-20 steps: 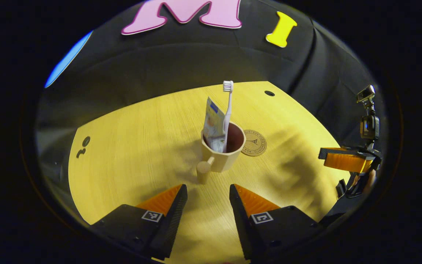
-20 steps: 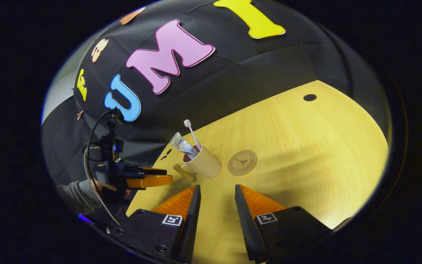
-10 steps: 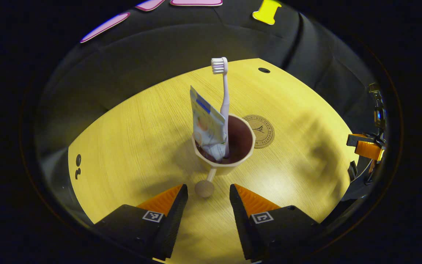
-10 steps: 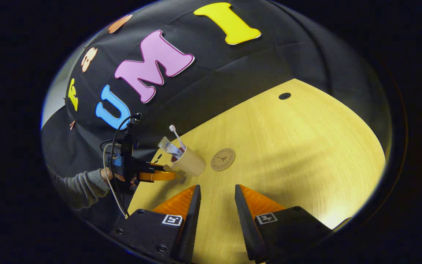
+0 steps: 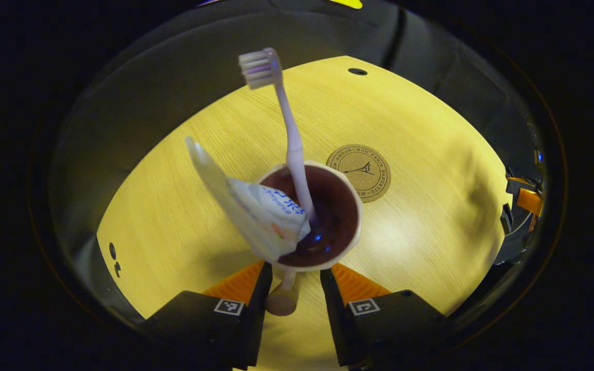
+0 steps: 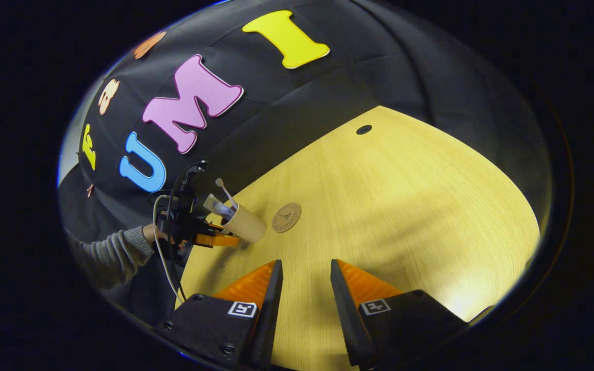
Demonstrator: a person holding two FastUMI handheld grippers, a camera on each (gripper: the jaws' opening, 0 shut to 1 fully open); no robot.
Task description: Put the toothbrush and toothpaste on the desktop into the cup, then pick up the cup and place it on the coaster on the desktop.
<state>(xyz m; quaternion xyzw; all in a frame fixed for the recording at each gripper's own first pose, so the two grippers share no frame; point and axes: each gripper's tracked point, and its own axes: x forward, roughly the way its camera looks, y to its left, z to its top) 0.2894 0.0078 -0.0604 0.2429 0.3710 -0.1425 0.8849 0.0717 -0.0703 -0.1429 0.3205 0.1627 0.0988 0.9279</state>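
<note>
**On the wooden desktop, the left gripper straddles the cup's handle**

Near the middle of the pale yellow wooden desktop stands a beige cup with a dark reddish inside. A white toothbrush stands in it with its bristle head up, leaning away from the camera. A crumpled white toothpaste tube also sits in the cup, leaning out over the rim on the left of the left gripper view.

The cup's short peg handle with a round knob points toward the left gripper. Its two fingers are parted, one on each side of the handle and close to it; whether they press on it cannot be told.

A round brown cork coaster with a printed tower emblem lies flat on the desktop just beyond the cup, toward the far edge, apart from it.

From the right gripper view, the cup is far off near the desktop's left edge, with a hand in a grey sleeve holding the left gripper against it. The right gripper hovers above the near edge of the desktop, well apart from the cup, its fingers spread and holding nothing.
</note>
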